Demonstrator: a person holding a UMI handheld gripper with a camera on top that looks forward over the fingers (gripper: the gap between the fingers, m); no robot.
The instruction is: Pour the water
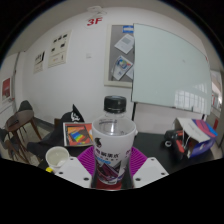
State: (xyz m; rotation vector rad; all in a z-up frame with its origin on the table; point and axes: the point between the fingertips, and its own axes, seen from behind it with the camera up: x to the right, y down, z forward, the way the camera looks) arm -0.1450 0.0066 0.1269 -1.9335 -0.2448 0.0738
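Gripper (111,176) clamps 1 bottle (113,140); 1 cup (57,157) beside it.

tool (112,172) | level, pointing forward | fingers (80,170) closed on bottle (113,140), held upright

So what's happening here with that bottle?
A person is working a hand-held tool that is shut on a clear bottle with a black cap and a pink label. The bottle is upright between the two fingers, raised in front of a dark table, so no pouring shows yet. A pale cup stands just to one side of the fingers. A whiteboard hangs on the wall beyond.
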